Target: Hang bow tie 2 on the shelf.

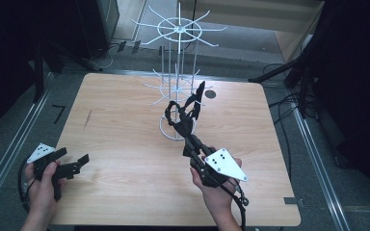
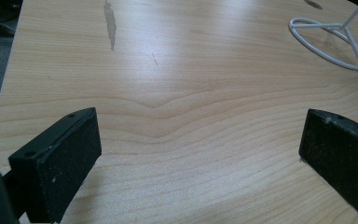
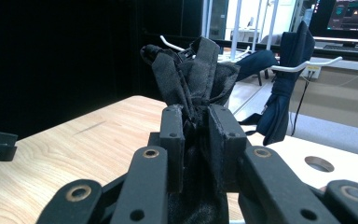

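Both grippers are black, left gripper (image 1: 72, 166) and right gripper (image 1: 185, 126), each carrying a grey dotted triangular plate and a black cable.

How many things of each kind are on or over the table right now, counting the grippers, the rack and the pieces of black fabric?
Grippers: 2, the left gripper and the right gripper
White wire rack: 1
Black fabric pieces: 2, the held fabric and the hanging fabric on a rack arm
Total: 5

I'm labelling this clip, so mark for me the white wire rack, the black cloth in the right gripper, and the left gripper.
white wire rack (image 1: 178, 30), high view, top hub.
black cloth (image 3: 191, 70), right gripper view, bunched folds above the jaws.
left gripper (image 1: 79, 161), high view, between its fingertips.
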`<state>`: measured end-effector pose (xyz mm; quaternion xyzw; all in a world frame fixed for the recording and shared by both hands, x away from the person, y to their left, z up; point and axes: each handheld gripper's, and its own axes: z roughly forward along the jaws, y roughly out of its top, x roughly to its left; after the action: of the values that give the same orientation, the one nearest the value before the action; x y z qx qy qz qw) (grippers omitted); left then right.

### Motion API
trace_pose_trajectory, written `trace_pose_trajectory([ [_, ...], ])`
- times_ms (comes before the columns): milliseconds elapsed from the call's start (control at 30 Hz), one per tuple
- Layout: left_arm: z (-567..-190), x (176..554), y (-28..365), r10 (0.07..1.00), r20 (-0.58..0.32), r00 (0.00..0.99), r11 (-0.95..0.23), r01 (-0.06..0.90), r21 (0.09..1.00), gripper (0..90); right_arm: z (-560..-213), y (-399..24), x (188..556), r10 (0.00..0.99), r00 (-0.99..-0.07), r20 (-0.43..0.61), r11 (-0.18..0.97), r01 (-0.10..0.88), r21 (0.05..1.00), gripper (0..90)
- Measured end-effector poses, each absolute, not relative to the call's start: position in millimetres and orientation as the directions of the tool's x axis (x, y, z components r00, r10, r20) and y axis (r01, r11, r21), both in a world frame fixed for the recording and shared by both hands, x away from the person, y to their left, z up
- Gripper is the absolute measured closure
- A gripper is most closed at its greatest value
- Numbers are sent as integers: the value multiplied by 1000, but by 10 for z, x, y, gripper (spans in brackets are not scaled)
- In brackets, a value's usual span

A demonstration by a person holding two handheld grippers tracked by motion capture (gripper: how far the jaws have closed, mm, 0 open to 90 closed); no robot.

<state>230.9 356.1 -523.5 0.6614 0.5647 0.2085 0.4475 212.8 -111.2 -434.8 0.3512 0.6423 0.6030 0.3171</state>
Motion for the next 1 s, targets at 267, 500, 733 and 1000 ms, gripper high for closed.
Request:
trace_pose_trajectory([
  [267,-5235,2309,3557,934,-230,274,40,559,828,0,-4361,-1127,2183,839,-544,26,20,77,997,777],
  [500,-5236,2309,3557,934,-229,274,40,558,829,0,-4402,-1134,2235,846,-532,28,25,91,996,776],
  [733,-5235,2308,3558,934,-228,274,38,559,828,0,-4457,-1135,2295,853,-521,34,29,113,993,776],
  [1000,-5235,2309,3558,934,-229,275,38,559,828,0,-4539,-1152,2366,860,-507,60,19,150,988,774],
])
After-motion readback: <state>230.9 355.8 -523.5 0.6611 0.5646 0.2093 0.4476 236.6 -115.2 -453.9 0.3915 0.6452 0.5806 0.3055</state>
